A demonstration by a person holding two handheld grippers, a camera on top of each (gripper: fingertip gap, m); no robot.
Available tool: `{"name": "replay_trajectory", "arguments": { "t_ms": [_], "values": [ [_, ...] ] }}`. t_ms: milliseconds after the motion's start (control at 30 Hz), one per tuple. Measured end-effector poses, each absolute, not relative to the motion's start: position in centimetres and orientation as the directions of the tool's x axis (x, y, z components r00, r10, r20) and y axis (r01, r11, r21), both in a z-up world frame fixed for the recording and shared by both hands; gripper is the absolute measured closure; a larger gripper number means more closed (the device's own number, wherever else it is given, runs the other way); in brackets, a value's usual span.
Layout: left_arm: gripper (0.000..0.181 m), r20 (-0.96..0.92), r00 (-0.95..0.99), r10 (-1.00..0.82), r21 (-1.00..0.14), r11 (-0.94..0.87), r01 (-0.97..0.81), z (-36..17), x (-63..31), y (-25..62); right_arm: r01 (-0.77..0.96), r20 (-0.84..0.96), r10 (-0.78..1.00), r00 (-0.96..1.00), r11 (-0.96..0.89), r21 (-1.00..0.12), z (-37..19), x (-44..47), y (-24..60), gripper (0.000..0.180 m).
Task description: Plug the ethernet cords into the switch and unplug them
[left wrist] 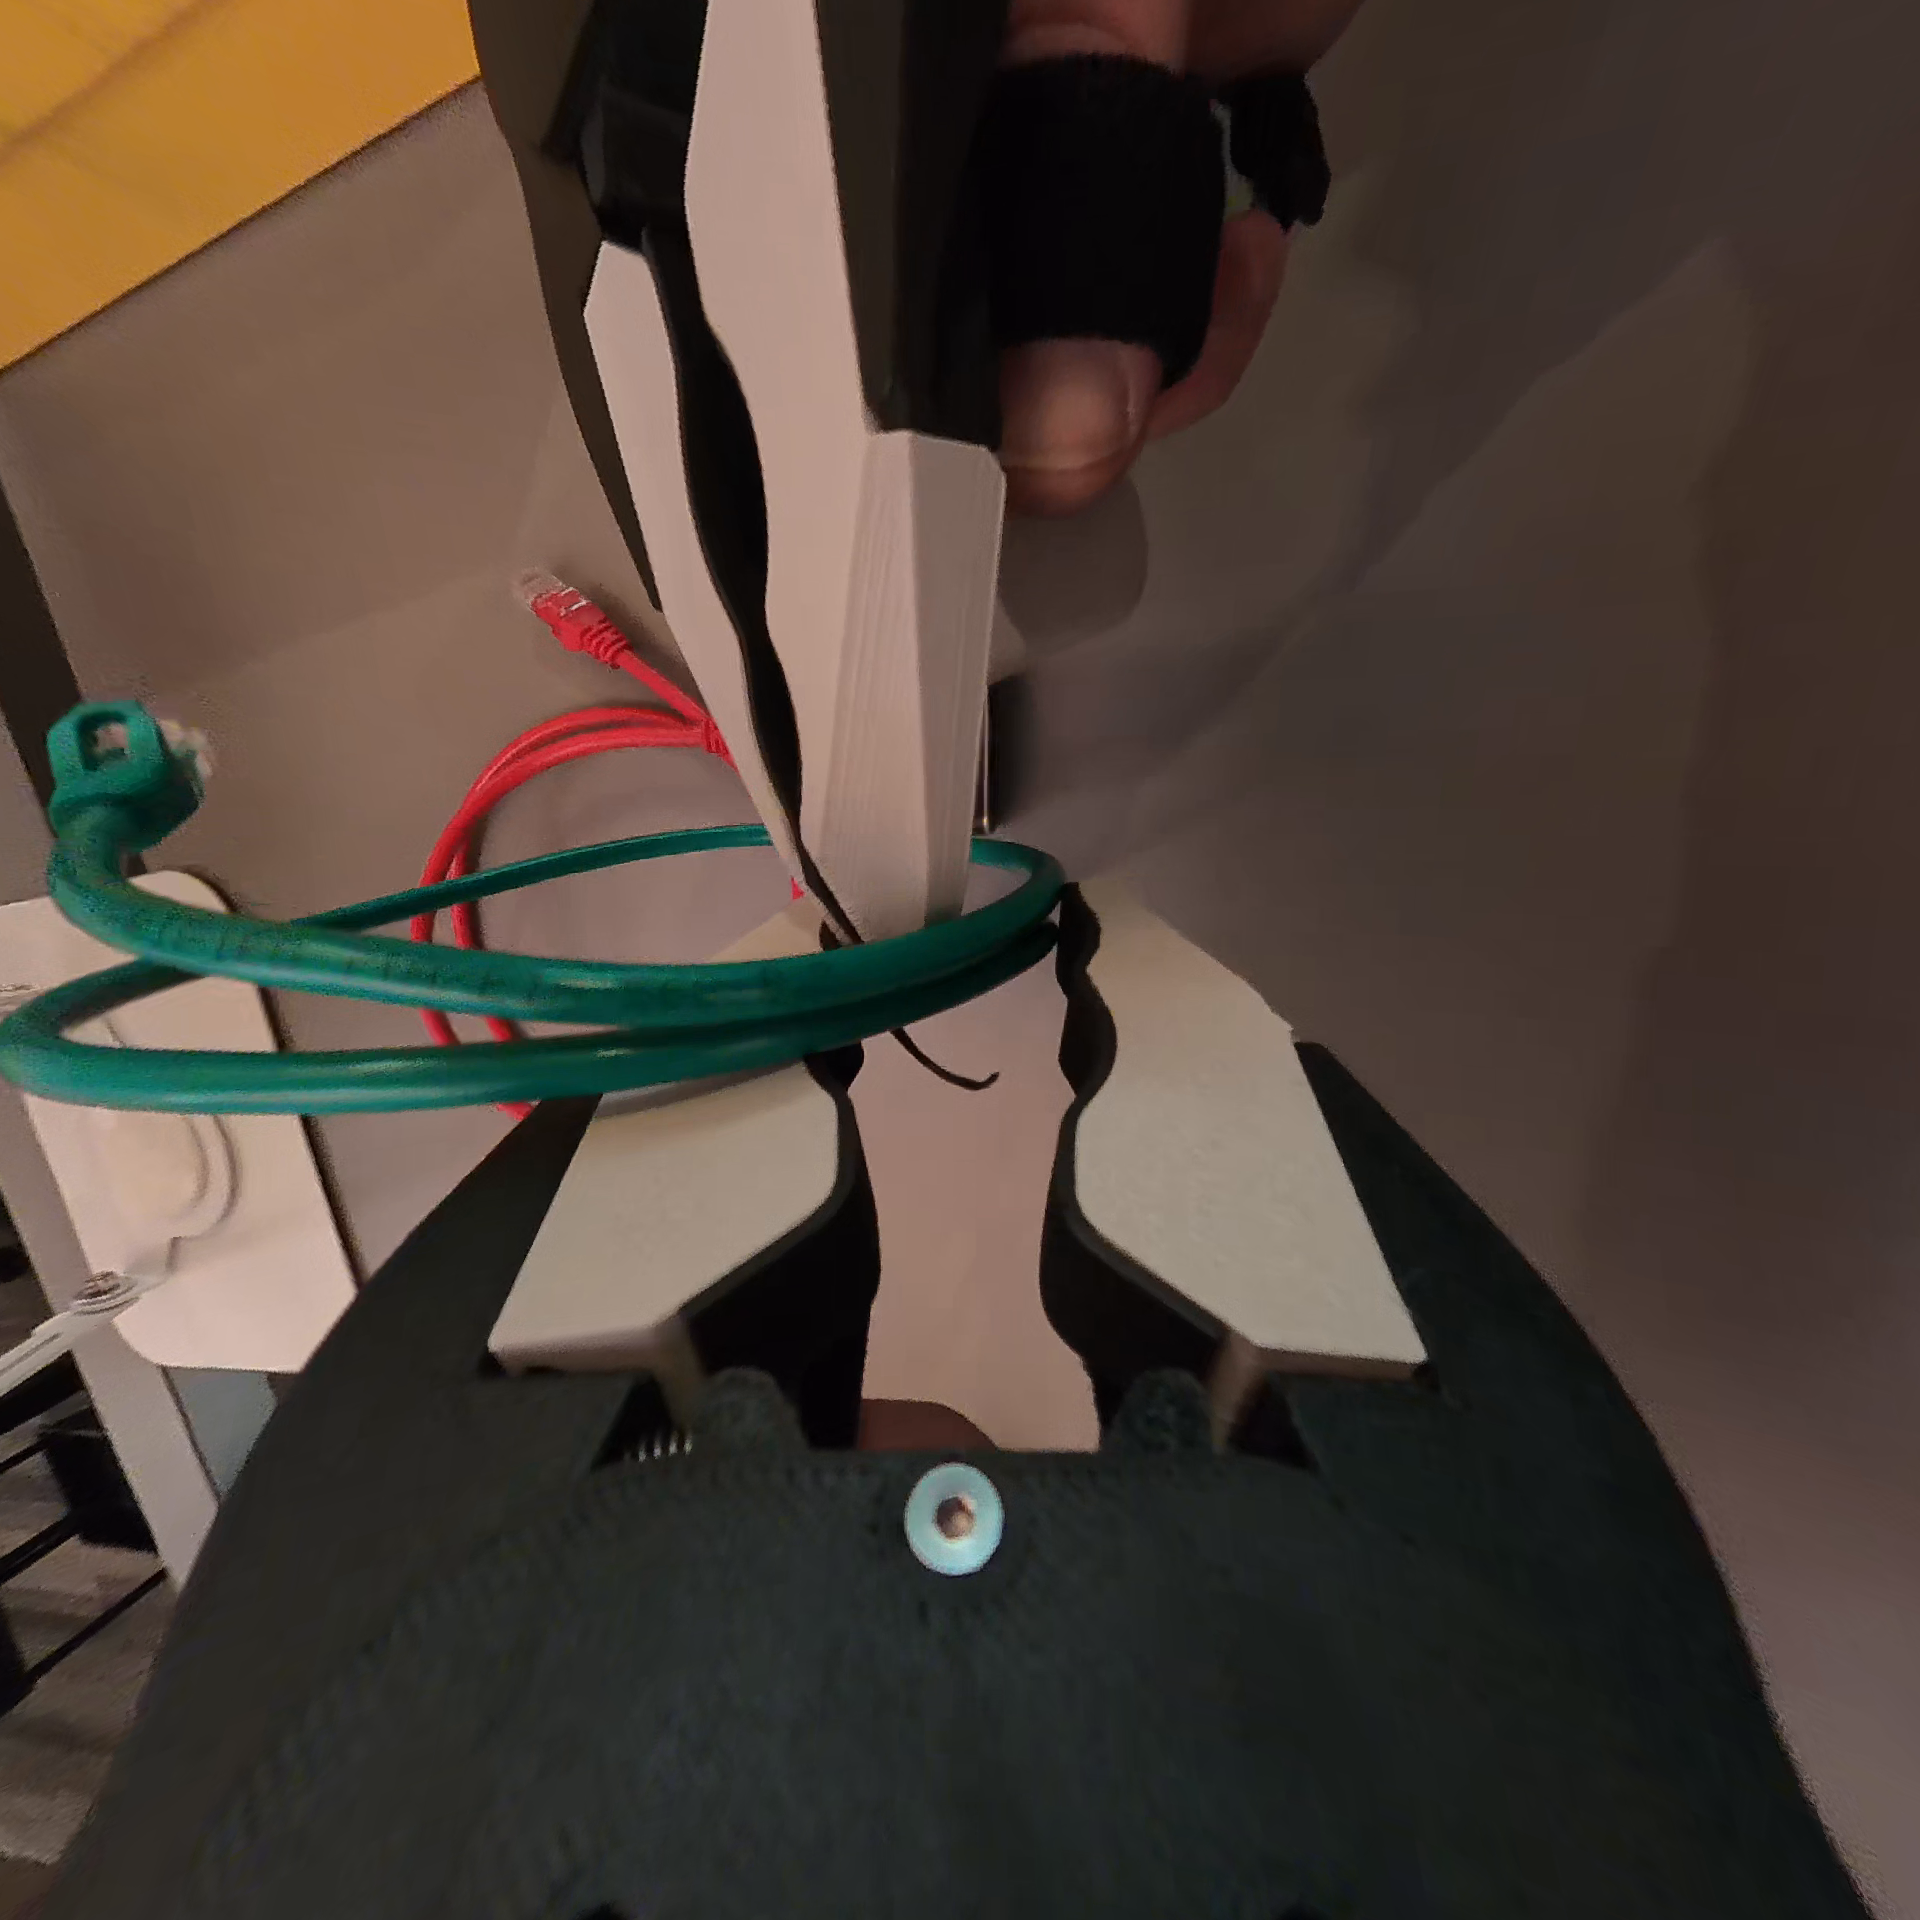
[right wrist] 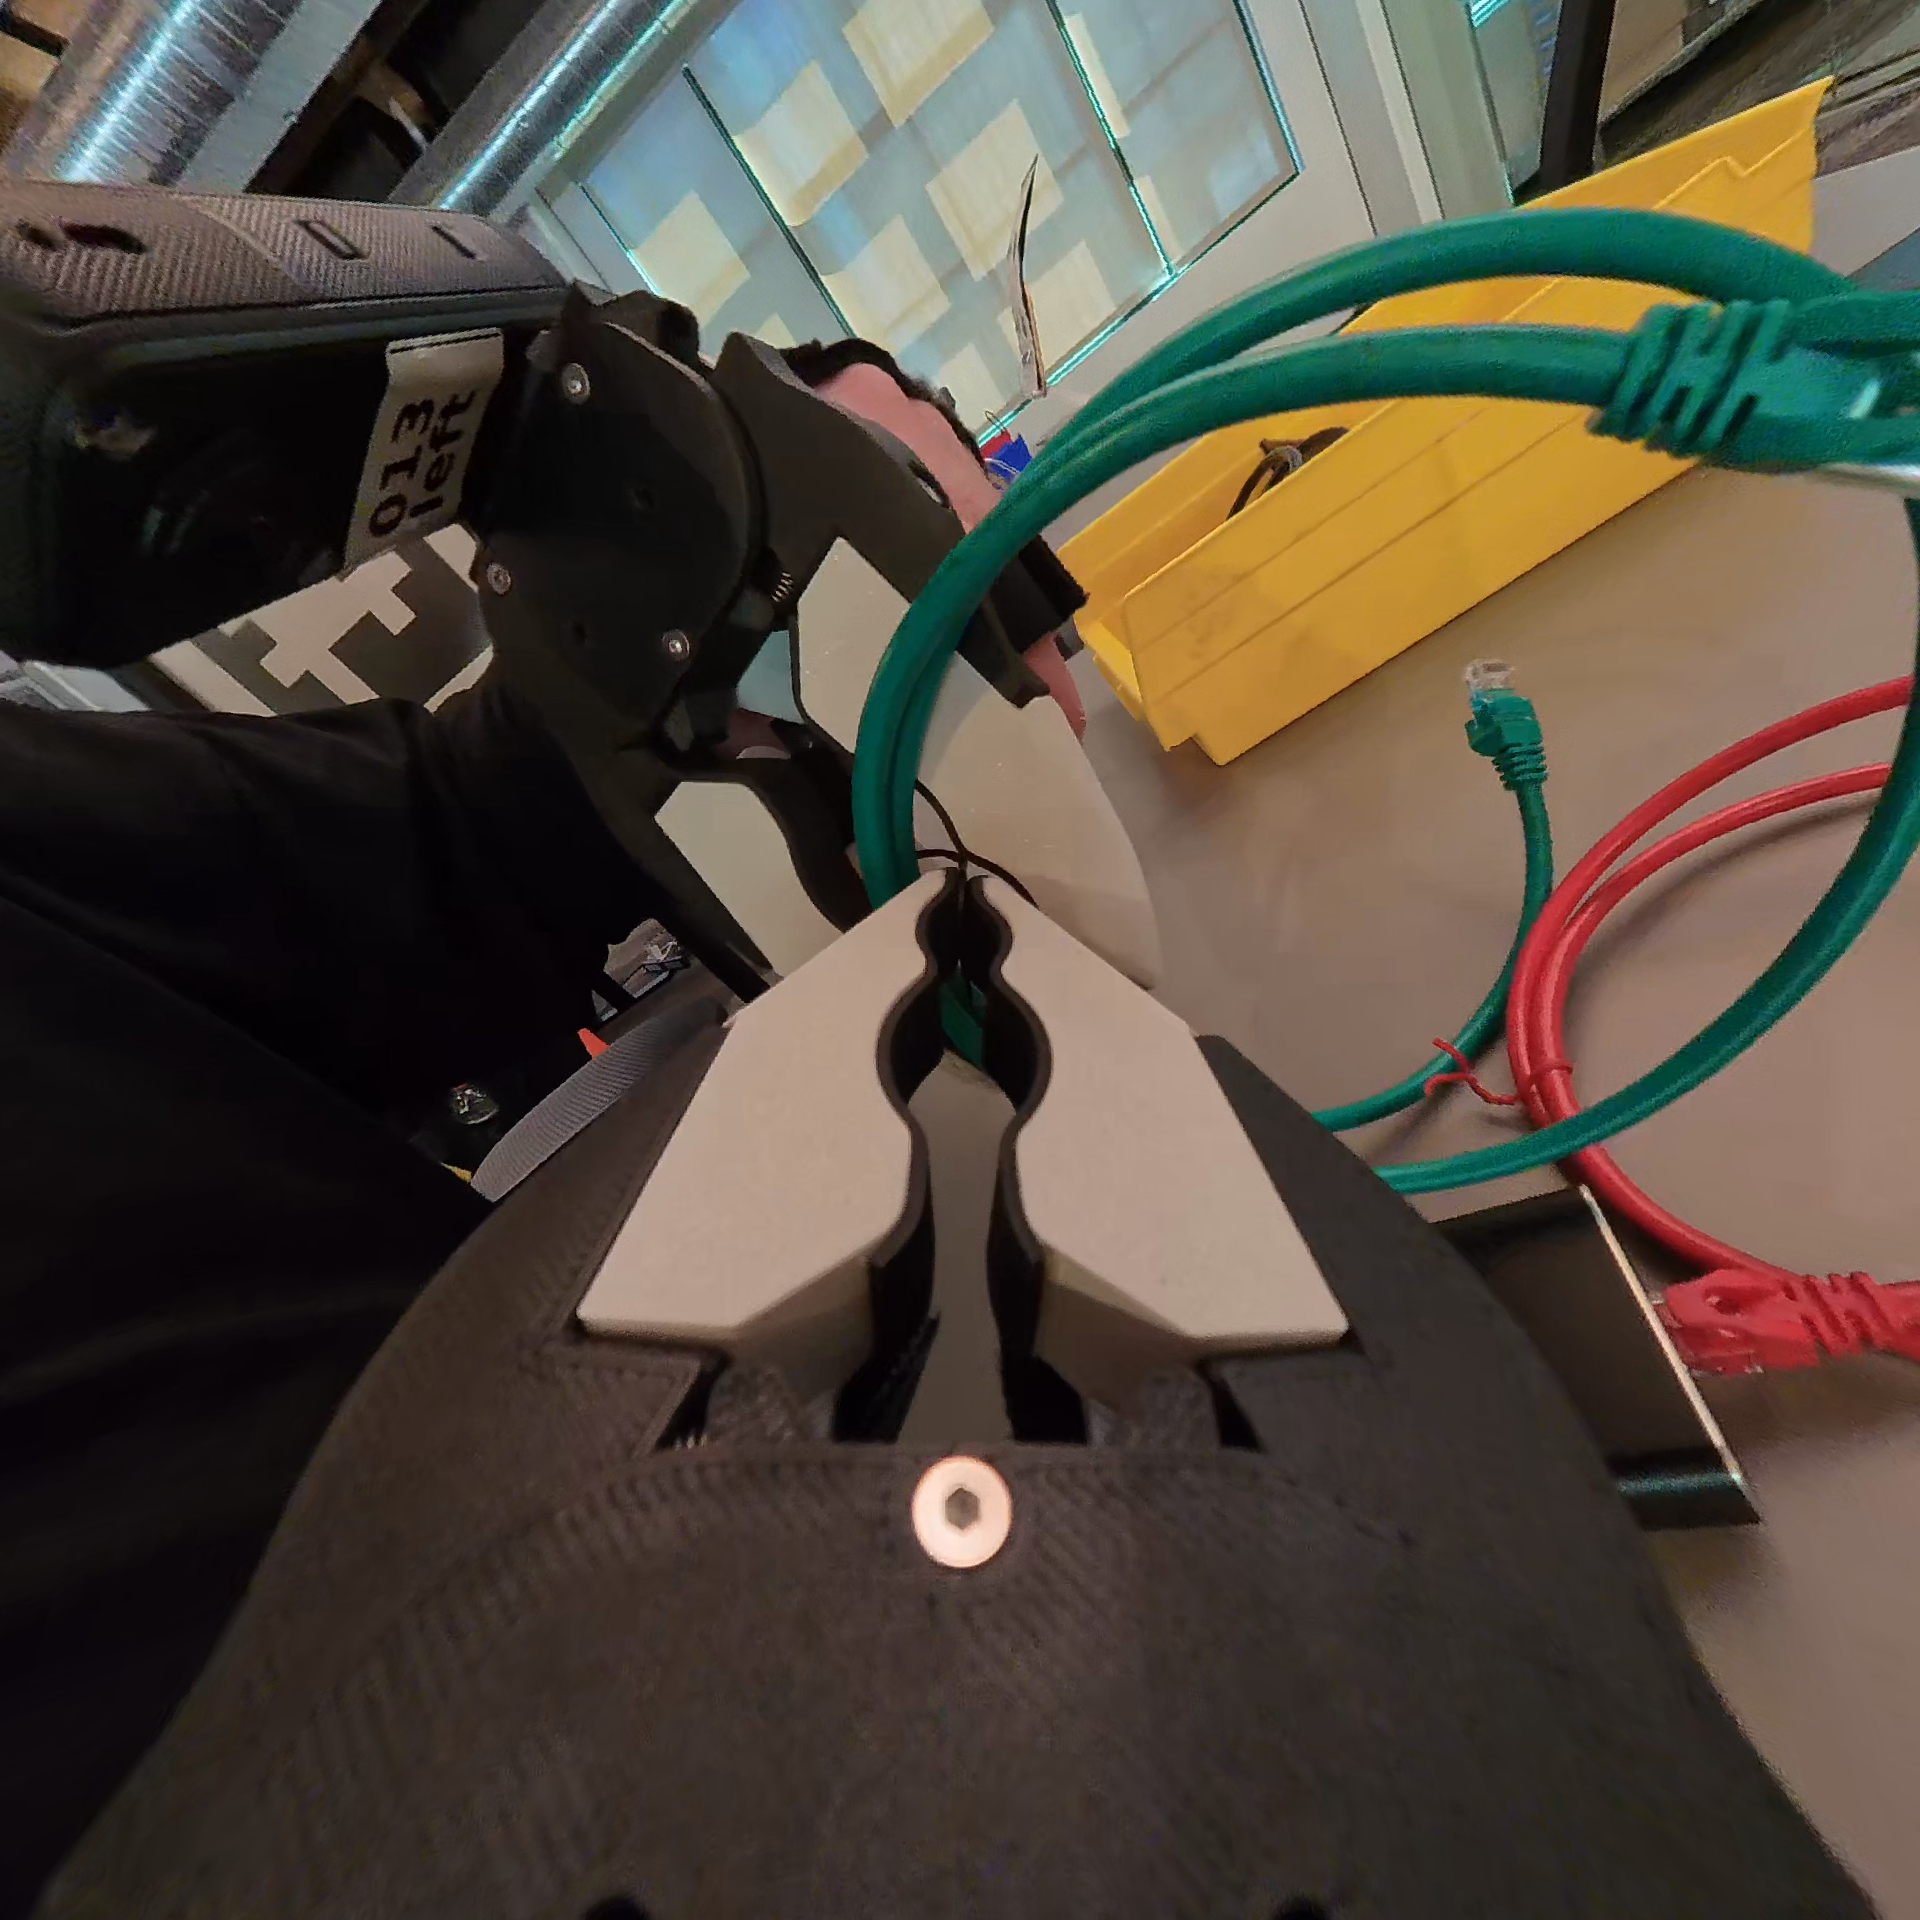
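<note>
A coiled green ethernet cord (left wrist: 520, 997) hangs in the air between both grippers, one plug (left wrist: 114, 748) sticking out left. My right gripper (right wrist: 961, 904) is shut on the coil (right wrist: 961, 1008) where a thin black tie (right wrist: 951, 857) wraps it. It enters the left wrist view from above (left wrist: 831, 914). My left gripper (left wrist: 951, 925) is open, its fingers on either side of the coil's bend; it also shows in the right wrist view (right wrist: 935, 790). A red ethernet cord (right wrist: 1558, 987) lies coiled on the grey table (right wrist: 1299, 883). I cannot pick out the switch.
A yellow bin (right wrist: 1351, 582) stands on the table behind the cords. Another green plug (right wrist: 1501, 717) lies on the table; I cannot tell if it belongs to the same cord. A dark flat box (right wrist: 1662, 1403) sits at the table edge. A person in black is close on the left. The grippers are tip to tip, or close to it.
</note>
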State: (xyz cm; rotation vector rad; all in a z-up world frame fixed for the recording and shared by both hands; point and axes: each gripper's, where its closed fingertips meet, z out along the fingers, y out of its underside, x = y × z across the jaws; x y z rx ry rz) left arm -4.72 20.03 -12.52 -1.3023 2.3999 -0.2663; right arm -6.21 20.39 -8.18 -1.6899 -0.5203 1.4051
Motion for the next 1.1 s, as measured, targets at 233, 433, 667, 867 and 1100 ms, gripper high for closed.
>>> {"name": "replay_trajectory", "arguments": {
  "t_ms": [233, 433, 667, 867, 1100],
  "values": [
    [0.142, -0.358, -0.469, -0.808, -0.307, 0.576, -0.758, -11.8, -4.3, 21.0, -0.263, -0.605, 0.743, 0.286, -0.546, -0.795, -7.7, -5.9, 21.0, 0.18],
    [0.137, -0.407, -0.464, -0.787, -0.281, 0.591, -0.756, -11.5, -4.2, 21.4, -0.29, -0.614, 0.733, 0.293, -0.544, -0.787, -7.6, -5.6, 21.3, 0.18],
    [0.137, -0.399, -0.463, -0.791, -0.322, 0.594, -0.737, -10.9, -4.3, 21.3, -0.314, -0.628, 0.733, 0.26, -0.551, -0.773, -7.2, -5.7, 21.1, 0.18],
    [0.139, -0.383, -0.473, -0.793, -0.347, 0.598, -0.722, -10.7, -4.7, 21.1, -0.318, -0.634, 0.736, 0.239, -0.558, -0.767, -7.1, -5.9, 21.0, 0.18],
    [0.144, -0.382, -0.495, -0.78, -0.345, 0.617, -0.707, -10.9, -4.6, 20.9, -0.306, -0.628, 0.738, 0.245, -0.556, -0.773, -7.2, -5.8, 21.0, 0.18]
  ]
}}
